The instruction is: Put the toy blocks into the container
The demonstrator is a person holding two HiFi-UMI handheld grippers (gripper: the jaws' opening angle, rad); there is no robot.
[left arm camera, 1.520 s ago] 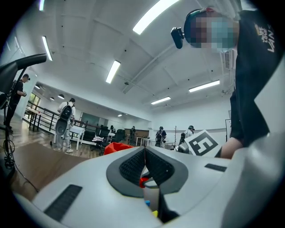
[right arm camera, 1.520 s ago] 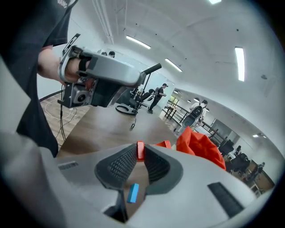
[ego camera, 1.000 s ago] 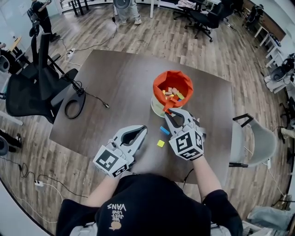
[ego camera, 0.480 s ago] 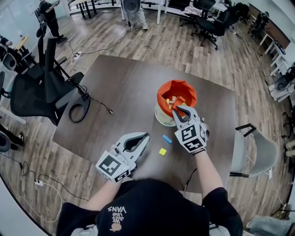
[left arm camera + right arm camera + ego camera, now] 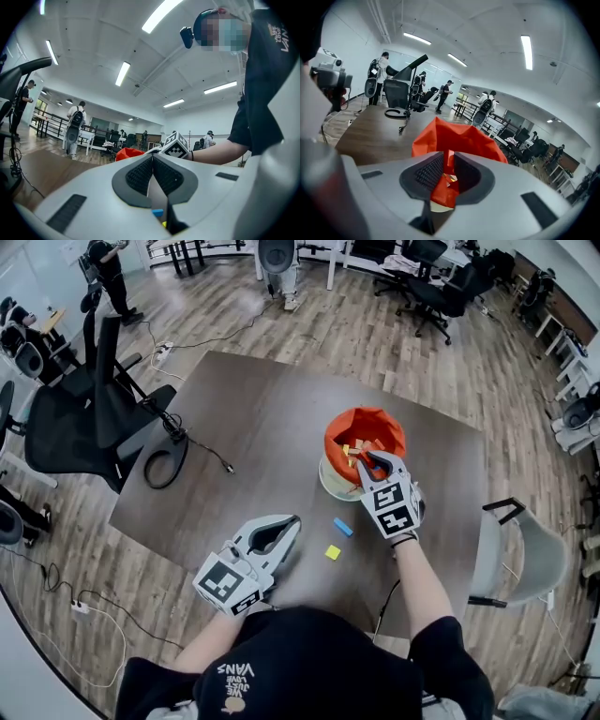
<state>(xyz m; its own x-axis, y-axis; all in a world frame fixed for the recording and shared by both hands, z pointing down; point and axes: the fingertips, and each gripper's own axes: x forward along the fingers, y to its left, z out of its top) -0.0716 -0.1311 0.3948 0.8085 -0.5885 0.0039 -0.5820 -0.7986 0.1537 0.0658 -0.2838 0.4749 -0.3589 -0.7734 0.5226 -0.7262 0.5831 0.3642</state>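
Plainly, what mattered was where the container [image 5: 335, 442] lay from my right gripper [image 5: 372, 463]: its orange mouth opened straight ahead of the jaws and a little below them, with the tips over the near rim. Those jaws stood partly closed, and between the pads sat a narrow red piece which I took for a red block [image 5: 449, 161]. Against a bag of the same colour I could not be wholly certain. Past it I could see a jumble of blocks already lying inside. My right hand was tilted downward toward the opening, forearm stretched out from the near edge of the counter [image 5: 253, 427], so by my judgement letting go was all the move needed, once the block was clear of the rim. My left gripper [image 5: 290, 523] lay level near the counter's front edge, jaws shut on nothing. Two pieces waited on the counter between my hands: a blue block [image 5: 343, 527], its long axis running slantwise toward the near right corner, and a yellow block [image 5: 332, 552] just nearer me. Both lay just ahead of the left jaws, and that hand was free.
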